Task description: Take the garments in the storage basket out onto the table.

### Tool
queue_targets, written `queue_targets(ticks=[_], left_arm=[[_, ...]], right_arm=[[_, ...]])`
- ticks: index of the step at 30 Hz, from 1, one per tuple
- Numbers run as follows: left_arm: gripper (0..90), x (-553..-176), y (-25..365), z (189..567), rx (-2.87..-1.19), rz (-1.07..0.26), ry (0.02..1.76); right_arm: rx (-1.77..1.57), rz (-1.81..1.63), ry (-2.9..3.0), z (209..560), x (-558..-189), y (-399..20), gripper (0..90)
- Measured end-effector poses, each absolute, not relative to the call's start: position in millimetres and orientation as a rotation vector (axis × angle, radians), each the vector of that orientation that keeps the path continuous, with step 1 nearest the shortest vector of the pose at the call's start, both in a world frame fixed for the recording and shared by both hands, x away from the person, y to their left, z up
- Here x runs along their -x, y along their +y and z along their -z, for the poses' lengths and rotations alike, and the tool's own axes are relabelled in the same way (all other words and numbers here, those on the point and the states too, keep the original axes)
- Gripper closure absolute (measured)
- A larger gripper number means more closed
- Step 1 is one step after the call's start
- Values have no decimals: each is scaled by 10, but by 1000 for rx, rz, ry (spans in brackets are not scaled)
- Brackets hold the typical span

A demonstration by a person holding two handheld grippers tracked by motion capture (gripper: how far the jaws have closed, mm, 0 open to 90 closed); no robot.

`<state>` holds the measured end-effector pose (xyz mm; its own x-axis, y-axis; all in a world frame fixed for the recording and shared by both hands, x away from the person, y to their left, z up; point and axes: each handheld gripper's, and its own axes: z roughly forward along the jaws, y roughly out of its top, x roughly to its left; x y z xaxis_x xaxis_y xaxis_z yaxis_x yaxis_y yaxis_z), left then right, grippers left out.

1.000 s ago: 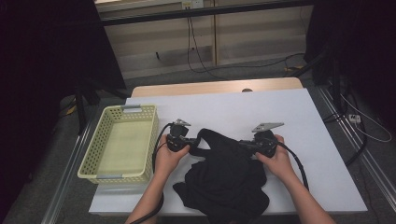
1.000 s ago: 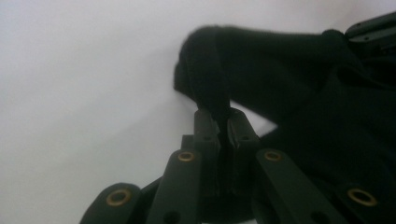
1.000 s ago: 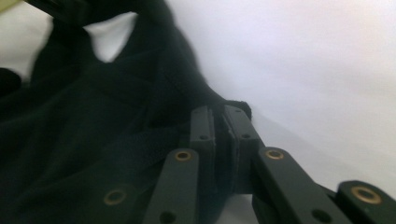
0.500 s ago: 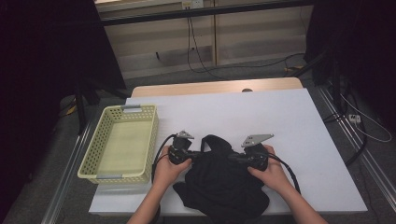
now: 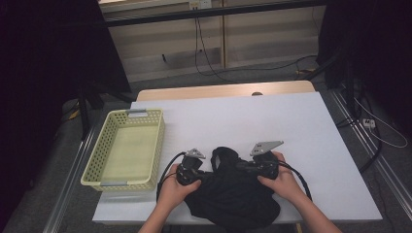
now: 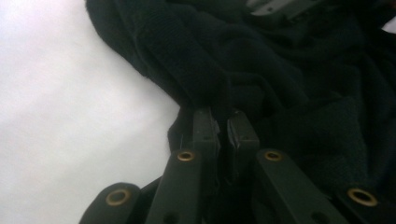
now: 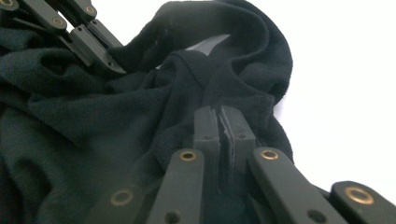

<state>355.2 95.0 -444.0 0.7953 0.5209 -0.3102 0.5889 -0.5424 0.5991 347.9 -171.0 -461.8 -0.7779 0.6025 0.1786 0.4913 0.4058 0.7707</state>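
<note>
1. The black garment (image 5: 232,191) lies crumpled on the white table (image 5: 311,131), at the near edge between the two hands. Its lower part hangs past the table edge, so its full shape cannot be seen.
2. The left gripper (image 6: 223,116) is closed on a fold of the black garment; in the left gripper view the cloth is pinched between the two jaws and hides their tips.
3. The right gripper (image 7: 223,112) is also closed on the black garment, with a thin edge of cloth squeezed between its jaws.
4. In the high view both grippers are partly covered by the hands and the dark cloth, so the jaws are hard to make out there.
5. The yellow basket (image 5: 104,148) stands at the left side of the table, apart from the garment.
6. What kind of garment it is, I cannot tell.
</note>
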Motion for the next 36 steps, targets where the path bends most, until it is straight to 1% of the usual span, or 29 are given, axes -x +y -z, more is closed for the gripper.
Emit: queue_targets(ticks=[7, 11, 14, 15, 18, 22, 27, 32, 34, 36], left_arm=[[852, -3318, 922, 4423, -2285, 166, 763], [854, -3141, 915, 4406, -2284, 223, 737], [855, -2993, 899, 4376, -2304, 229, 705], [855, -2971, 900, 4358, -2312, 210, 706], [855, -3012, 933, 4349, -2280, 233, 719], [855, -3085, 948, 4340, -2284, 170, 753], [858, -3210, 975, 4290, -2277, 94, 794], [859, -3402, 1016, 4254, -2242, 55, 849], [859, -3463, 1037, 4231, -2244, 10, 865], [859, -3513, 1065, 4219, -2213, 14, 887]], right_arm=[[-875, -1324, 2602, 4596, -3383, -1583, 864], [-796, -1340, 2666, 4580, -3273, -1504, 864], [-762, -1371, 2712, 4578, -3145, -1470, 864], [-750, -1379, 2720, 4578, -3104, -1469, 864], [-739, -1392, 2749, 4566, -3048, -1495, 862], [-779, -1386, 2630, 4519, -3090, -1562, 842], [-926, -1287, 2445, 4457, -3213, -1649, 857], [-952, -1185, 2501, 4562, -3322, -1632, 857], [-946, -1196, 2515, 4602, -3332, -1615, 858], [-935, -1223, 2543, 4599, -3322, -1612, 861]])
